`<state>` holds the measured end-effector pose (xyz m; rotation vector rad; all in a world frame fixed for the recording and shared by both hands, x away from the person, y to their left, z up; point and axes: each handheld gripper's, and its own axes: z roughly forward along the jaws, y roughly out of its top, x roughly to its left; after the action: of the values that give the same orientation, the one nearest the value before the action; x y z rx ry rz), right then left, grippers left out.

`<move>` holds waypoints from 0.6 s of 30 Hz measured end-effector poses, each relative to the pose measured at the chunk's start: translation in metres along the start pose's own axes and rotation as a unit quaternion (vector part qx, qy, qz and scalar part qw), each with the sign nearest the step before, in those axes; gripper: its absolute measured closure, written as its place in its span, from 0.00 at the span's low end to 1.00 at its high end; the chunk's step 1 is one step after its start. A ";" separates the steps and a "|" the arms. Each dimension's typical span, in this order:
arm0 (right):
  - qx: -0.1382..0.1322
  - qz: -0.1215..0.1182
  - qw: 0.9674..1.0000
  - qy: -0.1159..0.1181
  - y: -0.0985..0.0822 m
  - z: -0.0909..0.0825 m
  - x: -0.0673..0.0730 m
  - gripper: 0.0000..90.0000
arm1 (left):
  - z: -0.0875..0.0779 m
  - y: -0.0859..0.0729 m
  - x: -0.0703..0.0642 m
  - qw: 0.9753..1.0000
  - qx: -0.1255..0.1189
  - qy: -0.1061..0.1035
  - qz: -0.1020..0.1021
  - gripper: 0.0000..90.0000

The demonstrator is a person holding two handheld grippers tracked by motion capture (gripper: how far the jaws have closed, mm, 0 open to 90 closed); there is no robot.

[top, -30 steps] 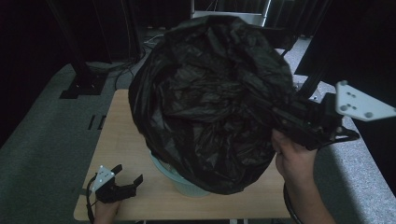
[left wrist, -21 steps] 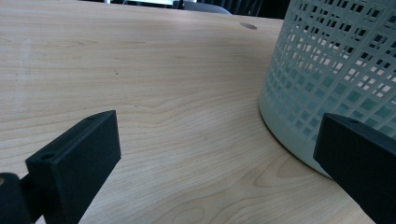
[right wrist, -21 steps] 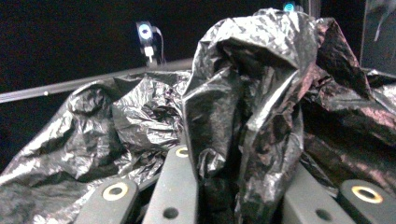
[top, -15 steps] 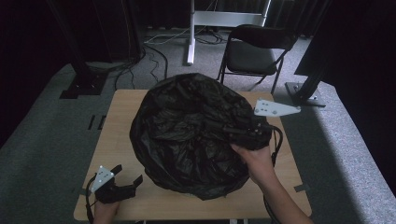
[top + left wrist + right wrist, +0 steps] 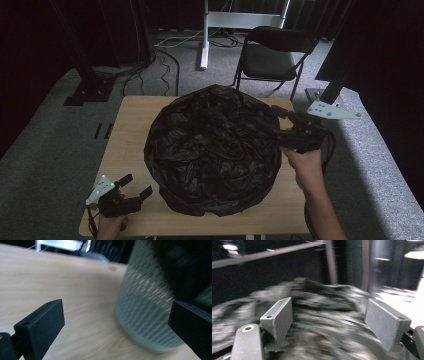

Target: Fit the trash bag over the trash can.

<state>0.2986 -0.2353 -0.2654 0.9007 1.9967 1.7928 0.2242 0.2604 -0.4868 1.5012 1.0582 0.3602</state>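
The left gripper (image 5: 131, 189) sits low at the person's near left, jaws spread wide, gripped by the left hand (image 5: 111, 225). The right gripper (image 5: 286, 125) reaches forward at the right, jaws parted, the right hand (image 5: 306, 167) behind it.

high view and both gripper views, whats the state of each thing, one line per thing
black plastic bag: crumpled, draped over the bin, covering its top
pale green ribbed bin: upright on the table, top hidden under the bag
left gripper: jaws open, empty, near the table's front left corner
right gripper: jaws open, at the bag's right edge, nothing clamped between them
folding chair: unfolded, empty, on the floor beyond the table
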 end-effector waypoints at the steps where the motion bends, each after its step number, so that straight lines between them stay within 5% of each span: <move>1: 0.006 0.002 1.000 -0.029 -0.002 -0.001 -0.011 0.24 | -0.002 0.003 -0.001 1.000 -0.003 -0.006 -0.006 0.01; 5: 0.038 0.033 0.996 -0.078 -0.011 0.007 -0.051 0.23 | -0.007 0.016 -0.010 0.999 -0.010 -0.042 -0.007 0.01; 10: 0.085 0.082 0.990 -0.080 -0.023 0.036 -0.092 0.23 | -0.003 0.032 -0.025 0.993 -0.011 -0.114 -0.013 0.01; 14: 0.111 0.089 0.988 -0.066 -0.026 0.052 -0.101 0.28 | 0.005 0.044 -0.039 0.990 0.000 -0.141 0.003 0.01; 18: 0.118 0.091 0.988 -0.050 -0.026 0.060 -0.101 0.37 | 0.018 0.051 -0.048 0.983 0.018 -0.180 0.011 0.01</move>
<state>0.4049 -0.2535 -0.3188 1.2565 2.1533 1.5861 0.2320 0.2182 -0.4282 1.5407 0.7644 0.0767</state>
